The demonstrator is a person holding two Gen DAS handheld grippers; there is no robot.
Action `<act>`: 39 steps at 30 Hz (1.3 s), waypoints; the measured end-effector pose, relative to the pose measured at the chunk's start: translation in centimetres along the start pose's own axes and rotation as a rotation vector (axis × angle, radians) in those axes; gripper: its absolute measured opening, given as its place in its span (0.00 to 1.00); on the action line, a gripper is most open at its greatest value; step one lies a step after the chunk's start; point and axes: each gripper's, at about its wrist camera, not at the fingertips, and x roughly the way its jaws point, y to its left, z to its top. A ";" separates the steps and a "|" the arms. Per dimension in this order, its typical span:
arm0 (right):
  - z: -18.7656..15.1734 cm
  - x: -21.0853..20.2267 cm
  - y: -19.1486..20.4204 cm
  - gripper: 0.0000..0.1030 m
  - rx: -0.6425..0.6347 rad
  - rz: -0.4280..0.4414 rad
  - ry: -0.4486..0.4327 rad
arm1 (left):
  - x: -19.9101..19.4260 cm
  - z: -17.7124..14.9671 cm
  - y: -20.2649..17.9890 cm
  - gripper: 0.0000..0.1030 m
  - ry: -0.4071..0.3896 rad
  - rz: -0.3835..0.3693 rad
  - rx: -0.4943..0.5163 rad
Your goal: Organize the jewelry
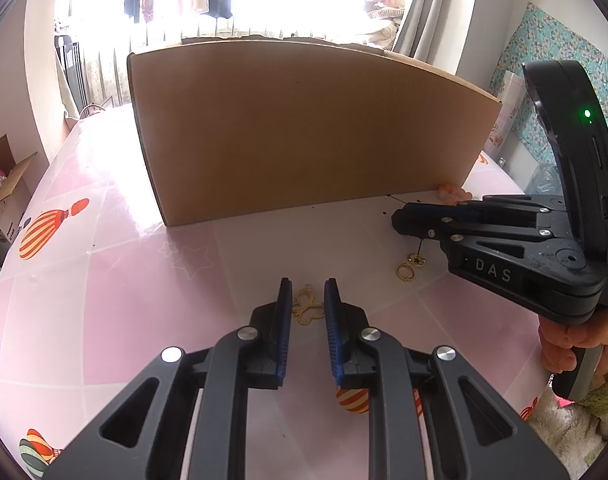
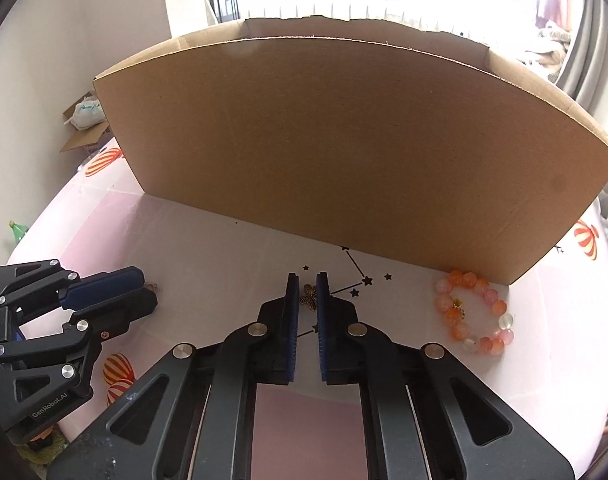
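Cardboard box [image 1: 304, 128] fills the far side of the pink table [image 1: 104, 280], its tall front wall meeting the tabletop in a straight seam; bare surface lies between that wall and both grippers. The left gripper [image 1: 308, 300] points down at a gold chain [image 1: 306, 306] lying between its blue pads, which stand a little apart on either side without visibly pressing it. The right gripper [image 2: 307, 296] is closed on a small bronze butterfly charm [image 2: 309, 298], close to the box's base. Only the left wrist view shows two gold earrings [image 1: 410, 267] lying just below the right gripper's tips, and a hand [image 1: 564, 344] on its handle. Only the right wrist view shows an orange and pink bead bracelet [image 2: 474, 312] by the box's right corner, well apart from both grippers.
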 end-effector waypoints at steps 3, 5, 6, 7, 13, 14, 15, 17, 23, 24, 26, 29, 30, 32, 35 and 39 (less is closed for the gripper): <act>0.0 0.0 0.0 0.06 0.007 0.003 -0.001 | 0.0 0.0 0.0 0.15 0.000 0.000 0.000; -0.1 -0.2 -0.1 0.06 0.012 0.008 -0.002 | 0.0 0.0 0.0 0.15 0.000 0.001 0.001; 0.0 -0.1 -0.1 0.03 0.014 0.011 -0.002 | 0.0 0.0 0.0 0.15 0.000 0.000 0.000; 0.0 -0.1 -0.3 0.01 0.016 0.015 -0.001 | 0.0 0.0 0.0 0.15 0.000 0.000 0.000; -0.1 -0.7 -0.8 0.00 0.036 0.024 -0.001 | 0.0 0.0 0.0 0.15 0.000 0.000 0.000; -0.1 -1.0 -1.1 0.00 0.039 0.022 -0.002 | 0.0 0.0 -0.1 0.15 0.000 0.000 0.000; -0.8 -1.7 -1.9 0.00 0.044 0.021 -0.004 | 0.0 0.0 0.0 0.15 0.000 0.000 0.000; -1.0 -2.1 -2.4 0.00 0.057 0.016 -0.005 | 0.0 0.0 -0.1 0.15 0.000 -0.001 0.000; -0.8 -2.1 -3.8 0.01 0.076 0.035 0.004 | 0.0 0.0 0.0 0.15 0.000 -0.002 -0.002; -0.6 -2.0 -3.8 0.02 0.068 0.035 0.004 | 0.0 0.0 0.0 0.15 0.000 -0.003 -0.003; -0.9 -2.2 -3.6 0.02 0.051 0.037 0.005 | 0.0 -0.1 0.0 0.15 -0.001 -0.004 -0.004; -0.7 -1.6 -3.5 0.03 0.032 0.030 0.018 | 0.0 0.0 0.1 0.15 -0.001 -0.004 -0.004; -0.8 -1.4 -3.5 0.03 0.032 0.026 0.029 | 0.0 0.0 0.1 0.15 -0.001 -0.005 -0.005; -1.0 -1.3 -3.7 0.03 0.040 0.024 0.039 | 0.0 0.0 0.0 0.15 -0.001 -0.006 -0.005; -1.5 -1.6 -3.8 0.03 0.040 0.015 0.045 | 0.0 0.0 0.1 0.15 -0.002 -0.008 -0.008; -0.9 -1.1 -3.2 0.03 0.058 0.006 0.055 | -0.1 0.0 0.3 0.15 -0.003 -0.013 -0.012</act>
